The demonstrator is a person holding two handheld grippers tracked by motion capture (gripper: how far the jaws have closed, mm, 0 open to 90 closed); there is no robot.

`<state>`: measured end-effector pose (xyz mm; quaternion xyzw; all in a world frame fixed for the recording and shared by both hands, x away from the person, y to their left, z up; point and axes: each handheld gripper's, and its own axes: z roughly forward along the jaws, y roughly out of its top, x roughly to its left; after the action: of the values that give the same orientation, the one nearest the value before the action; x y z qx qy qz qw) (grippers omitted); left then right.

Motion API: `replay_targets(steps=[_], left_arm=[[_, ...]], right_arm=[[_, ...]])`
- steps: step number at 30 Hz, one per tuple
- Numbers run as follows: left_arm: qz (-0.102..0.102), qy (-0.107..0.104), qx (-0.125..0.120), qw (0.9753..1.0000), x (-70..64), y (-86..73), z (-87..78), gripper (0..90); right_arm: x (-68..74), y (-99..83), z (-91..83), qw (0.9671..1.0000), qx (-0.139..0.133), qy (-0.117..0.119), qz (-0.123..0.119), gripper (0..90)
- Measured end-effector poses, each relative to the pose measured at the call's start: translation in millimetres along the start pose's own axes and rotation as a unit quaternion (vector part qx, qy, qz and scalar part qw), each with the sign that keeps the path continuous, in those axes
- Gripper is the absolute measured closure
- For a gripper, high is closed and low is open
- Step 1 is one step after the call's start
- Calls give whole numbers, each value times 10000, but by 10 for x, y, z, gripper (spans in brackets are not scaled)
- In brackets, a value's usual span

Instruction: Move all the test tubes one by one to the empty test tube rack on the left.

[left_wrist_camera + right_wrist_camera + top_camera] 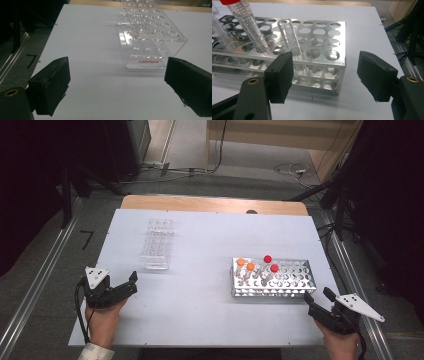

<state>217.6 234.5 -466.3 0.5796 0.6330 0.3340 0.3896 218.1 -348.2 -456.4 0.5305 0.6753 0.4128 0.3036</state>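
Observation:
A clear acrylic tube rack [157,245] stands empty at the left middle of the white table [200,310]. My left gripper [133,284] hovers open just in front of it, near the left edge. In the left gripper view the clear rack [150,32], marked "Labshark", lies ahead of my open left gripper [117,75]. A metal rack [295,279] at the right holds two orange-capped tubes [245,264] and two red-capped tubes [270,263]. My right gripper [317,296] is open beside its near right corner. In the right gripper view the right gripper [325,72] faces the metal rack [319,53], a red-capped tube [249,27] and an uncapped tube [289,37].
A wooden table edge [215,204] shows beyond the white board. Metal rails [37,285] run along the floor on both sides. Cables [292,170] lie on the floor at the back, and dark stands [345,195] rise at the right.

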Motion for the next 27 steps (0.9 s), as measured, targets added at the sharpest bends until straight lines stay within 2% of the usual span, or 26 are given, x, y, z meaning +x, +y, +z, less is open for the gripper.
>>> replay_targets(steps=[16,27], left_arm=[[28,36,41,10000,9,-15,-8,67],[30,45,40,10000,-1,-16,1,67]], right_arm=[[83,22,44,9998,7,205,-86,310],[169,52,123,9993,-70,275,-225,435]])
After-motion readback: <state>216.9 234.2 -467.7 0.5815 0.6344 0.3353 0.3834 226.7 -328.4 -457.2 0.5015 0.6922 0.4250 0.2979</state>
